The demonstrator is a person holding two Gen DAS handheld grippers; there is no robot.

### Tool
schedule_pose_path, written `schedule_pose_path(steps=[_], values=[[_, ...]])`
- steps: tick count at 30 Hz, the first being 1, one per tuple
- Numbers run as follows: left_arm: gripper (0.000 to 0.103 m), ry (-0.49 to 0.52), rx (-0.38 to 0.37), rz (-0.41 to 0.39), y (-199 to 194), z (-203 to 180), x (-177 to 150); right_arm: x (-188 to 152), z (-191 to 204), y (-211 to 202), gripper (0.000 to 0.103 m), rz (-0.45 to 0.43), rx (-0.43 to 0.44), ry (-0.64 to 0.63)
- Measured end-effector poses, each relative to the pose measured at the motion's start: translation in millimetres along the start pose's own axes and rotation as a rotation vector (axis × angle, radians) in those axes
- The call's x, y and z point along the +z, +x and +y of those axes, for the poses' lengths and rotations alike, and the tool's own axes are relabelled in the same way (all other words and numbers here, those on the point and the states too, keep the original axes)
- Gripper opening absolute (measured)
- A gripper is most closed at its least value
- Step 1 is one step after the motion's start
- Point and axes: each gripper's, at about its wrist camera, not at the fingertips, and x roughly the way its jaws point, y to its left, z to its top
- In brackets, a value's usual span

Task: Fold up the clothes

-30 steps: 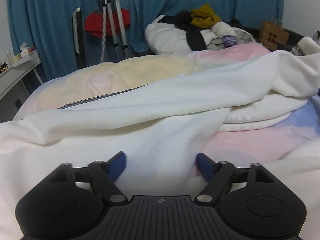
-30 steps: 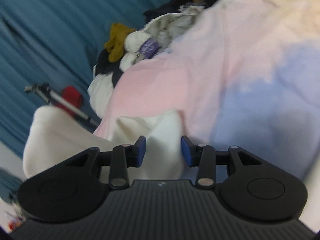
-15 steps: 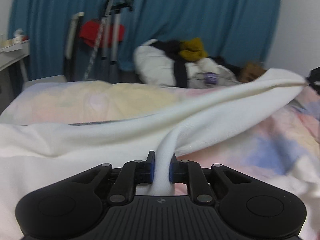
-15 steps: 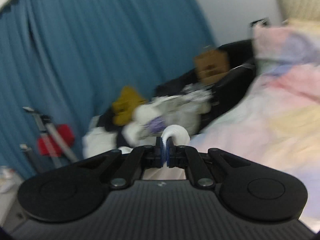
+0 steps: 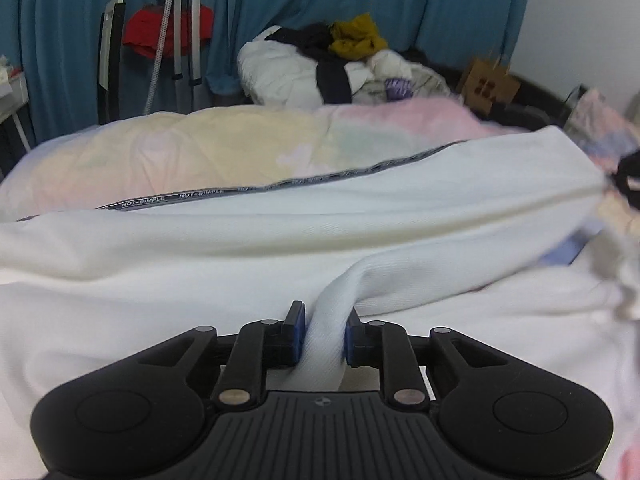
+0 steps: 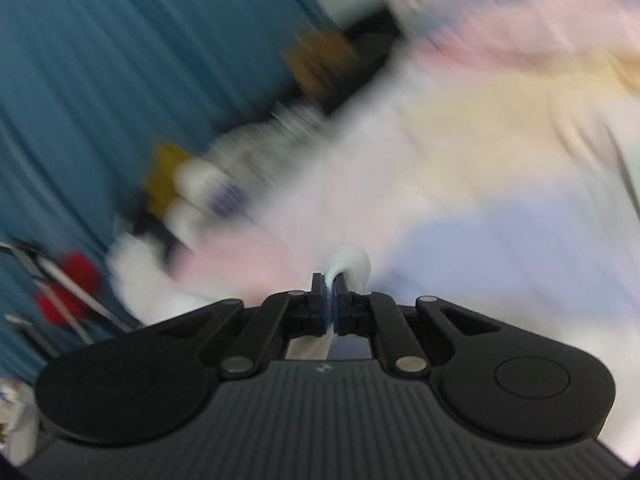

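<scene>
- You face a blue curtain point(image 5: 360, 0) that fills the back of the room, with a strip of white wall at the right.
- Below it lies the bed, covered by a pastel quilt point(image 5: 248, 148) in yellow, pink and blue patches.
- Across that quilt, in the left wrist view, stretches the white garment point(image 5: 280, 216); it runs from the left edge up to a bunched end at the right, and a grey printed band point(image 5: 224, 194) lines its far edge.
- Behind the bed sits a heap of clothes point(image 5: 320, 68), white and black with a mustard piece on top.
- A brown paper bag point(image 5: 490, 86) stands to the right of that heap.
- A tripod and a red item point(image 5: 168, 32) lean by the curtain on the left.
- Your left claw point(image 5: 322, 344) has a thick fold of the white garment between its blue pads; the pads press on it while the jaws are easing slightly apart.
- Your right claw point(image 6: 329, 304) is clamped tight on a thin edge of the same white cloth, which curls over just above the pads; the rest of that view is blurred.
</scene>
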Motion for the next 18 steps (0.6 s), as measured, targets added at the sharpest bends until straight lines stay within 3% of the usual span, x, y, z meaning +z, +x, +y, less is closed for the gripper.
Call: schedule_pose_path(steps=[3, 6, 9, 12, 15, 18], values=[[0.023, -0.012, -0.013, 0.012, 2.8, 2.9, 3.9, 0.7, 8.7, -6.7, 0.006, -0.038, -0.033, -0.047], [0.023, -0.014, -0.002, 0.044, 13.9, 4.1, 1.2, -26.8, -10.3, 4.6, 0.006, 0.029, -0.164, -0.071], [0.023, -0.017, -0.004, 0.052, 18.5, 6.4, -0.6, -62.2, -46.1, 14.8, 0.008, 0.137, -0.221, -0.022], [0.024, -0.033, -0.013, 0.053, 19.3, 8.4, 0.9, -77.1, -69.6, 11.0, 0.009, 0.18, -0.195, 0.057], [0.026, -0.044, -0.019, 0.044, 19.6, 9.3, 1.1, -77.3, -69.2, -9.9, 0.014, 0.185, -0.176, 0.108], [0.035, -0.034, -0.022, 0.031, 16.5, 8.0, 0.0, -81.1, -60.6, -42.8, 0.027, 0.205, -0.139, 0.123]])
